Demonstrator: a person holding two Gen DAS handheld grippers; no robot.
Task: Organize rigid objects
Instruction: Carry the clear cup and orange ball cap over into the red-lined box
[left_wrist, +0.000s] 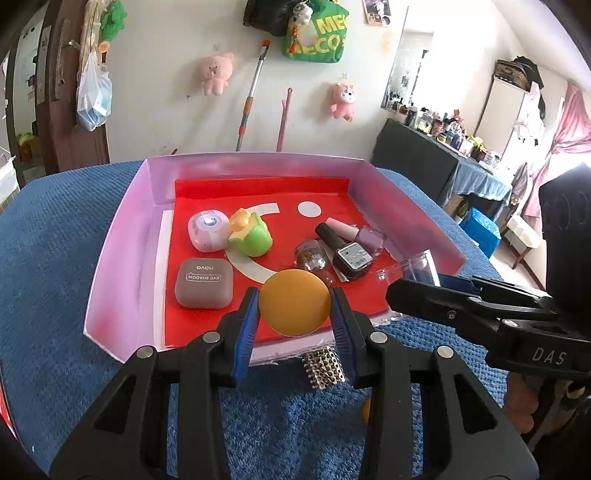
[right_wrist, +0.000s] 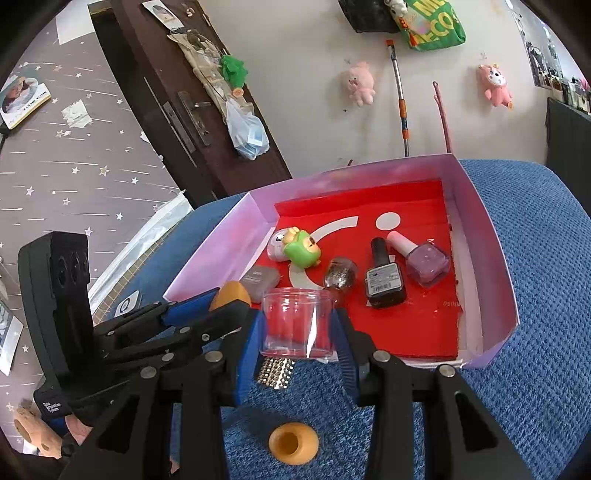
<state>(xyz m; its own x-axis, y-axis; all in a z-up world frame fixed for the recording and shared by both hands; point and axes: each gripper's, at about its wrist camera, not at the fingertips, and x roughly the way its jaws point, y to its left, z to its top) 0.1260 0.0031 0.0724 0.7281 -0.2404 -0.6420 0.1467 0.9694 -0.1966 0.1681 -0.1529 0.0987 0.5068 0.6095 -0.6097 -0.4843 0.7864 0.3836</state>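
The orange round piece (left_wrist: 294, 302) sits clamped between the blue pads of the left gripper (left_wrist: 294, 306), held over the near edge of the pink-walled box (left_wrist: 122, 236); in the right wrist view only its upper part (right_wrist: 229, 294) shows above the left gripper's fingers. The clear plastic jar (right_wrist: 298, 323) is gripped between the pads of the right gripper (right_wrist: 299, 328), also at the box's near edge; in the left wrist view that jar (left_wrist: 417, 267) is largely hidden behind the right gripper's black fingers and is hard to trace because it is transparent. Inside the box, on its red liner, lie a grey eye-shadow case (left_wrist: 204, 282), a white rounded device (left_wrist: 208, 230), a green and yellow toy (left_wrist: 250, 232), a glitter jar (left_wrist: 312, 254), a dark nail polish bottle (left_wrist: 347, 254) and a lilac nail polish bottle (left_wrist: 364, 234). The white device is mostly hidden behind the toy in the right wrist view. A studded metallic object (right_wrist: 275, 373) lies on the blue textured cloth (left_wrist: 55, 258) just in front of the box; its form cannot be made out, as the grippers cover most of it in both views. A second orange piece with a hollow centre (right_wrist: 293, 443) rests on the cloth nearer the camera; in the left wrist view only a sliver of it shows. Part of a hand (right_wrist: 75, 430) shows under the left gripper's body.
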